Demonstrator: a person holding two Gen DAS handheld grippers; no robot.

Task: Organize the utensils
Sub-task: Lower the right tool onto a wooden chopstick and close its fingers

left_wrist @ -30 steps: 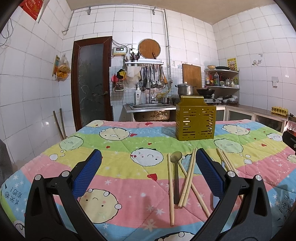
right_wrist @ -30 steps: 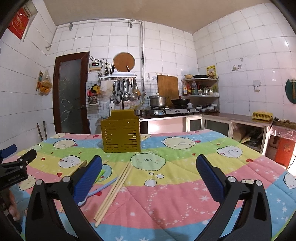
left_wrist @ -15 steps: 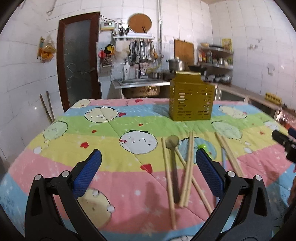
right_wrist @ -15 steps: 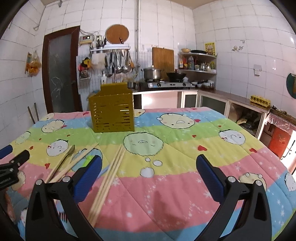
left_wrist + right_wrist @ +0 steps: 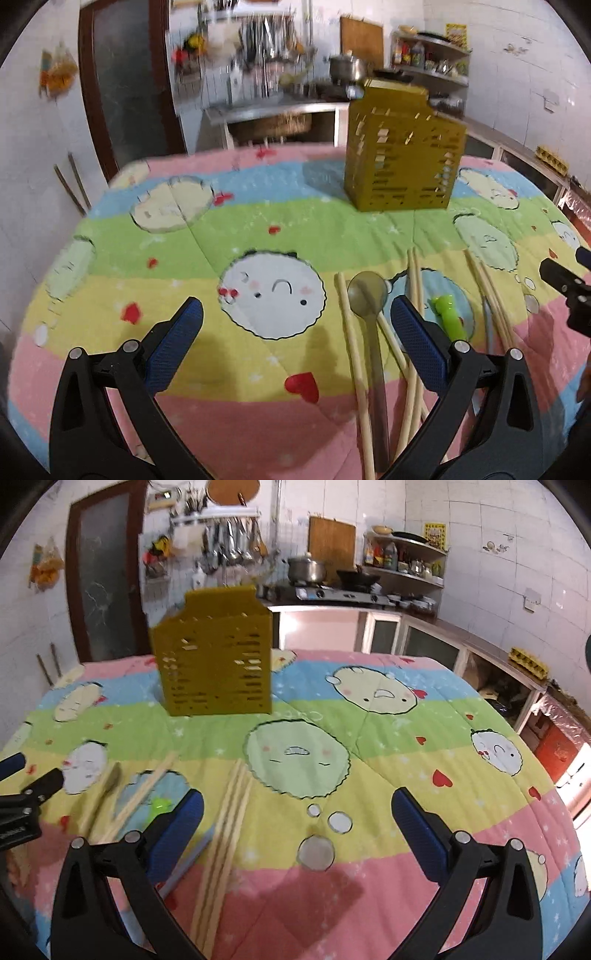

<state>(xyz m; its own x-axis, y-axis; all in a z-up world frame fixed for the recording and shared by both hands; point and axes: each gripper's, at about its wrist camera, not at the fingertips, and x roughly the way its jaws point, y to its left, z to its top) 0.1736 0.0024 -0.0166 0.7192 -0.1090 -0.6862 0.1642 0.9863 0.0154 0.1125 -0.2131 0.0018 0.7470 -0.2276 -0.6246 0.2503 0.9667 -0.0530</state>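
A mustard-yellow slotted utensil holder [image 5: 402,147] [image 5: 214,653] stands upright at the far side of the table. Several wooden chopsticks [image 5: 351,343] [image 5: 229,827] lie loose on the quilt. Among them are a brown spoon [image 5: 369,299] [image 5: 110,779] and a lime-green utensil [image 5: 448,314] [image 5: 160,805]. A pale blue handle [image 5: 192,856] lies by the right gripper's left finger. My left gripper [image 5: 293,325] is open above the cloth, left of the spoon. My right gripper [image 5: 295,812] is open too, with the chopsticks near its left finger. Neither holds anything.
A cartoon-print quilt [image 5: 258,229] [image 5: 406,775] covers the table. Behind it are a sink counter [image 5: 273,110], a stove with pots [image 5: 332,579], shelves [image 5: 402,554] and a dark door [image 5: 99,579]. The other gripper shows at the frame edges [image 5: 569,291] [image 5: 22,797].
Both grippers have moved forward and tipped down toward the table, so the holder and utensils look larger and nearer. Both stayed open and empty.
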